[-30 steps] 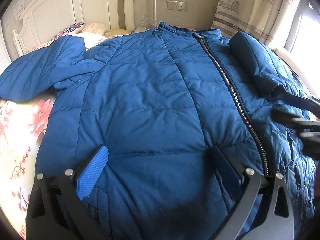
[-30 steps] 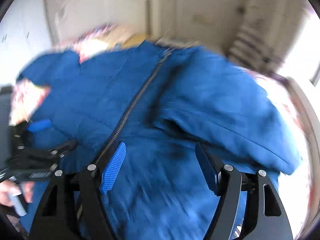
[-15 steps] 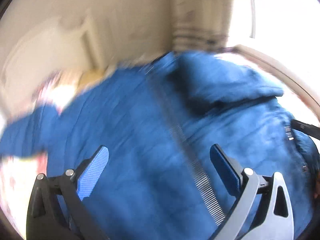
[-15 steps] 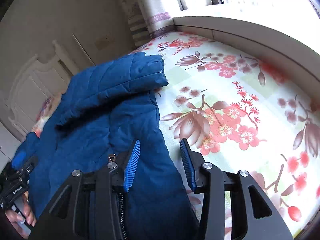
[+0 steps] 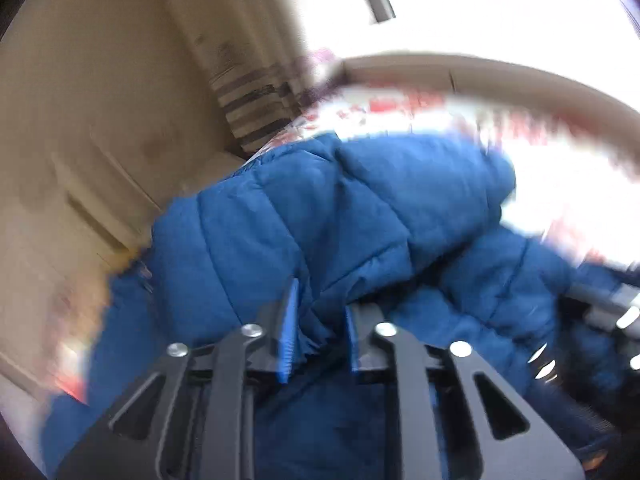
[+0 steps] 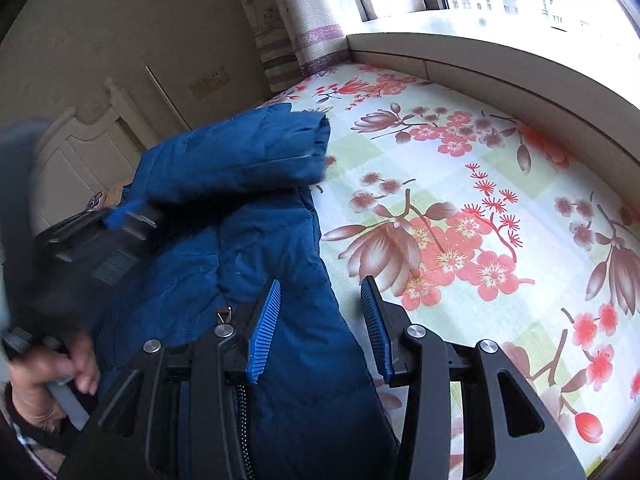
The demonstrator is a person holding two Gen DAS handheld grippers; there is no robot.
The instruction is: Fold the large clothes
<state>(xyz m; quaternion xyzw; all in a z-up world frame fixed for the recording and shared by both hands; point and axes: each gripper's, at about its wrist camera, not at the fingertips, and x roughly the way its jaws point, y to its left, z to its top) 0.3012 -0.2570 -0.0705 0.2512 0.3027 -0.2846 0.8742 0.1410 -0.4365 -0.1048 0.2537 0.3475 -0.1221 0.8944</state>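
Floral bed (image 6: pixel 460 208) carries a soft, bulky, light blue puffer jacket (image 6: pixel 256 216); left gripper (image 5: pixel 318 330) narrowly pinches its quilted fold, right gripper (image 6: pixel 320 320) gapes over the hem edge.

The blue quilted puffer jacket (image 6: pixel 256 264) lies on the floral bedsheet, its padded panels stitched in broad horizontal bands. One sleeve (image 6: pixel 248 156) is folded across the body — its cuff end points toward the window side and reaches just past the jacket's edge, over the flowered sheet. The front zipper (image 6: pixel 242 420) runs down near the lower edge of the right wrist view, with a small metal pull (image 6: pixel 223 315) lying against the fabric above it. In the blurred left wrist view the same jacket (image 5: pixel 360 208) fills the middle — a puffy fold bunched up, with creased fabric gathered at the near edge.
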